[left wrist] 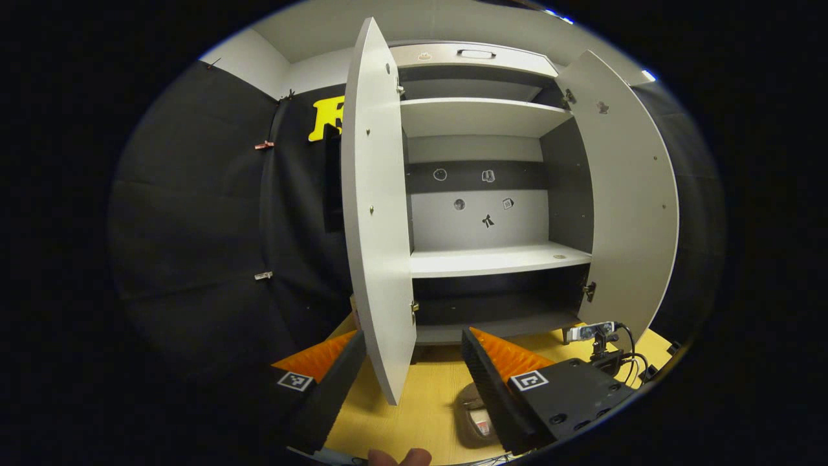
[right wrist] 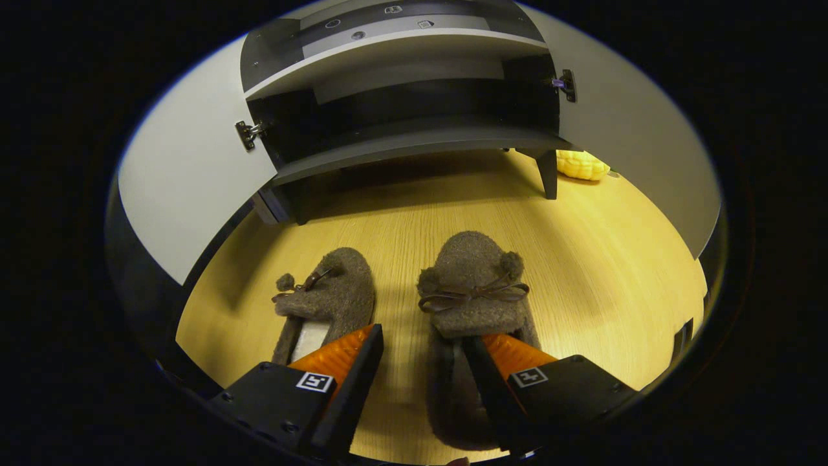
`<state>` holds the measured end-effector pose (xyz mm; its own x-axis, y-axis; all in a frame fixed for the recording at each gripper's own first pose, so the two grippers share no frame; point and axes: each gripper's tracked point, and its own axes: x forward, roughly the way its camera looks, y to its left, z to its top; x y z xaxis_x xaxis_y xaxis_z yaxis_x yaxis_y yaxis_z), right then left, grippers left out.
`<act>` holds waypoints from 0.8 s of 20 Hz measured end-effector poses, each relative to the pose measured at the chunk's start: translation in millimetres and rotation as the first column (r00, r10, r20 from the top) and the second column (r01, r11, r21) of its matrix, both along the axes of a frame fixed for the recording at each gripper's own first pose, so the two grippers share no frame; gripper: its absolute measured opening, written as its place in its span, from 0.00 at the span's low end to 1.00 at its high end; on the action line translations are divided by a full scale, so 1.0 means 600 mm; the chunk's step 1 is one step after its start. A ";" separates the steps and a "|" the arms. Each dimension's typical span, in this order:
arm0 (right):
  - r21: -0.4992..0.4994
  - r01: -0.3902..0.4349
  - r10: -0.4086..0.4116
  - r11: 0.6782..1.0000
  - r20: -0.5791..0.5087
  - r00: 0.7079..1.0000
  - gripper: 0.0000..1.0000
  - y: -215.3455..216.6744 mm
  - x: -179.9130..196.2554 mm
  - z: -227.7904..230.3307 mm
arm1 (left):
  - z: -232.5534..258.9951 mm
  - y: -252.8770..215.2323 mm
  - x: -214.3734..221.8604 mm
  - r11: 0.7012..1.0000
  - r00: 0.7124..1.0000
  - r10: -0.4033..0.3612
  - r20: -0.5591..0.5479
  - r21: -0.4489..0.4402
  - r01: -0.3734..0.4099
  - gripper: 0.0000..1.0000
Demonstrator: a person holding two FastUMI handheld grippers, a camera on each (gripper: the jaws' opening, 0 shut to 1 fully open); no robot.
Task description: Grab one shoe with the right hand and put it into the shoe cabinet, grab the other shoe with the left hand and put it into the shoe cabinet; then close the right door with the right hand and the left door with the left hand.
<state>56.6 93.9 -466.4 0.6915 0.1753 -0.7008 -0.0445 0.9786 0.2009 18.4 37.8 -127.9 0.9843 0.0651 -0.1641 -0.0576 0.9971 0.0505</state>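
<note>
Both grippers stand with their jaws wide apart, holding nothing. Seen in the left gripper view, the left gripper (left wrist: pixel 414 353) is raised before the cabinet (left wrist: pixel 482 116), its fingers either side of the lower edge of the left door (left wrist: pixel 375 213) without touching it. That door and the right door (left wrist: pixel 631 207) are swung open, showing pale shelves and a dark bottom shelf (left wrist: pixel 498 314), all bare. Beneath this gripper's right finger lies part of a shoe (left wrist: pixel 475 414) on the yellow wooden floor (left wrist: pixel 427 395); a small camera on a stand (left wrist: pixel 595 333) sits near the right door.

Seen in the right gripper view, the right gripper (right wrist: pixel 424 340) hangs low over the pair. Its right finger reaches into the opening of the right shoe (right wrist: pixel 475 291), while its left finger lies by the heel of the left shoe (right wrist: pixel 330 301); neither finger presses. Both shoes are brown, fuzzy, bow-trimmed, side by side, toes toward the cabinet, well short of it. A yellow lump (right wrist: pixel 582 165) lies beside the cabinet's leg (right wrist: pixel 548 171).
</note>
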 end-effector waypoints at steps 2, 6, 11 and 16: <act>-0.026 0.027 -0.027 0.999 0.006 1.000 0.68 -0.007 0.020 -0.016 | -0.011 0.005 0.002 1.000 1.000 0.007 -0.013 0.005 -0.007 0.95; -0.040 0.059 -0.056 0.997 0.062 0.996 0.13 -0.020 0.047 -0.017 | -0.021 0.012 0.007 1.000 1.000 0.008 -0.022 0.018 -0.008 0.95; -0.032 0.042 -0.038 0.999 0.105 0.994 0.15 -0.032 0.040 0.035 | -0.026 0.008 0.015 1.000 0.999 -0.002 -0.036 0.001 0.002 0.95; 0.000 0.051 -0.050 0.999 0.136 0.989 0.15 -0.052 0.048 0.134 | -0.021 -0.006 0.020 1.000 0.999 -0.010 -0.033 -0.012 0.009 0.95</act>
